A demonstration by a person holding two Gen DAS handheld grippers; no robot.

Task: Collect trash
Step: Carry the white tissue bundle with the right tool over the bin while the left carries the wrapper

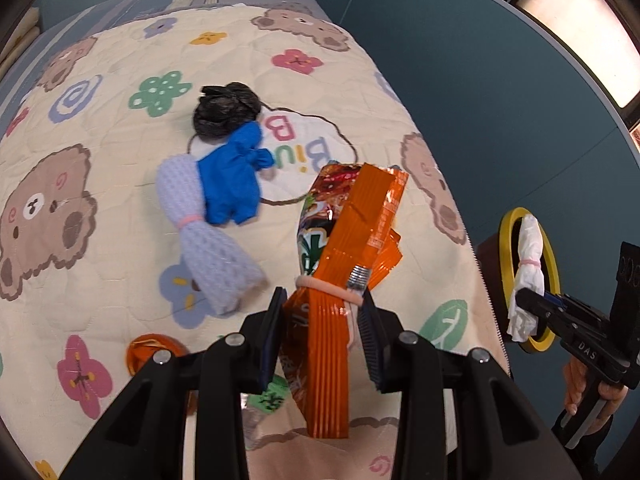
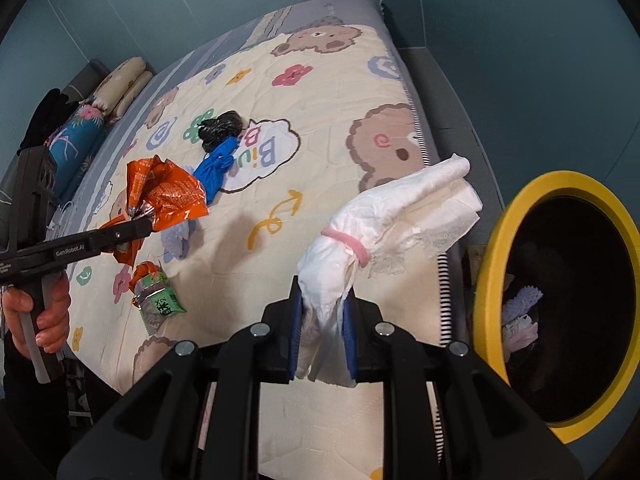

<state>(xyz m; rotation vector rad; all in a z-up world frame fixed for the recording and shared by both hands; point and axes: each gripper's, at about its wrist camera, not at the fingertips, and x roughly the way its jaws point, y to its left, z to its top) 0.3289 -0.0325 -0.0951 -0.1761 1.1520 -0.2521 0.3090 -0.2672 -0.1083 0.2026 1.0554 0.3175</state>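
Two pairs of tongs carry trash: the right tongs (image 2: 323, 334) pinch a white tissue bundle (image 2: 384, 232) beside the yellow-rimmed bin (image 2: 504, 240), seemingly ready to drop; the left tongs (image 1: 322, 336) clamp an orange snack wrapper (image 1: 344, 240) above the bed (image 1: 100, 80), farther from that bin.

The room is evenly and brightly lit; a glowing white window (image 1: 576, 20) at the upper right of the left wrist view is washed out. Soft shadows lie on the cream bear-print quilt (image 2: 320, 92). The shiny orange foil snack wrapper (image 1: 352, 220) glints. Both fisheye views bend and darken toward their corners.
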